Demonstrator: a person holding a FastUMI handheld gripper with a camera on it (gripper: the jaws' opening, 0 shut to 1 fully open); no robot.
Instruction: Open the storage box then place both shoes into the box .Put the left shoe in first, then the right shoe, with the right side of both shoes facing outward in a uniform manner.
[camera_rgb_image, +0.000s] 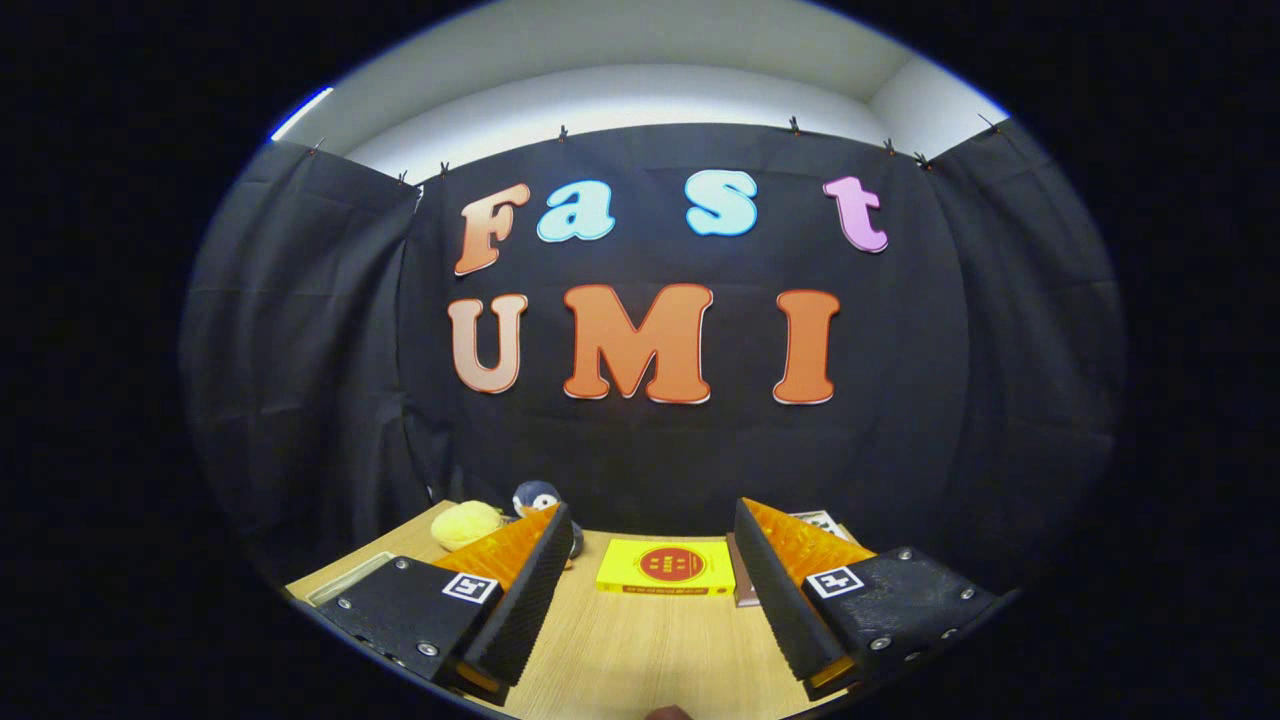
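The gripper (652, 580) hangs over the wooden table (640, 650) with its fingers spread wide and nothing between them, so the lane between them runs free over bare wood up to the yellow book (665, 568). That book lies flat straight ahead of the fingers, near the table's far edge, a low obstacle. Just right of the yellow book, a darker book (742, 585) lies touching or nearly touching it, partly hidden by the right finger. Left of the yellow book, beyond the left finger, a yellow plush toy (466, 524) and a penguin plush (538, 497) block that far corner. Behind the yellow book the black cloth wall (660, 460) closes off all passage.
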